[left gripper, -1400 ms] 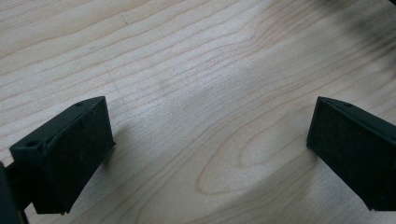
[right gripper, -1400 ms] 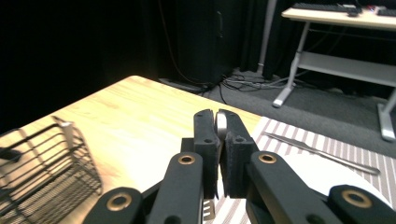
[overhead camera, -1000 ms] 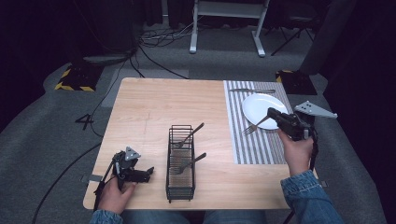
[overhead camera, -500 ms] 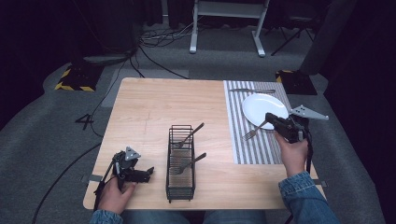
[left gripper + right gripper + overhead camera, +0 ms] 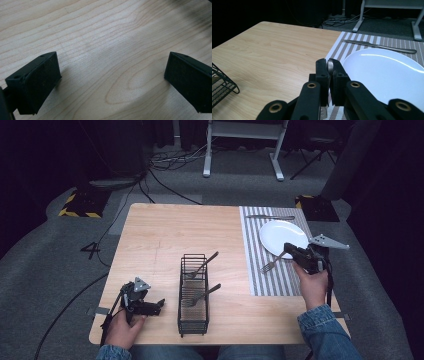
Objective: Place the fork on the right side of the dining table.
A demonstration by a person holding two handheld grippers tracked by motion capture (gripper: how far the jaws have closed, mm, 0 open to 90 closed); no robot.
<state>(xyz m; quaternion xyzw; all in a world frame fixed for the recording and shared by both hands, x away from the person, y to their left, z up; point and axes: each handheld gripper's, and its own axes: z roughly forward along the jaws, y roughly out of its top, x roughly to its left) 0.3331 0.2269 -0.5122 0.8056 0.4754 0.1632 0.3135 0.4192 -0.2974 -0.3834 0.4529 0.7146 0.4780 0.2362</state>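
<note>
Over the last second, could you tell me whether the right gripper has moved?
Yes: the right gripper, shut on the fork, has edged left along the white plate.

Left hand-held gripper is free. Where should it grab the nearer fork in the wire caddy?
Take the nearer fork by its handle end, coming from above right: it leans up over the caddy rim with its tines down inside the wires. The left hand-held gripper is open.

Three forks (image 5: 272, 264), one knife (image 5: 270, 217), one plate (image 5: 283, 236), one rack (image 5: 193, 295).
</note>
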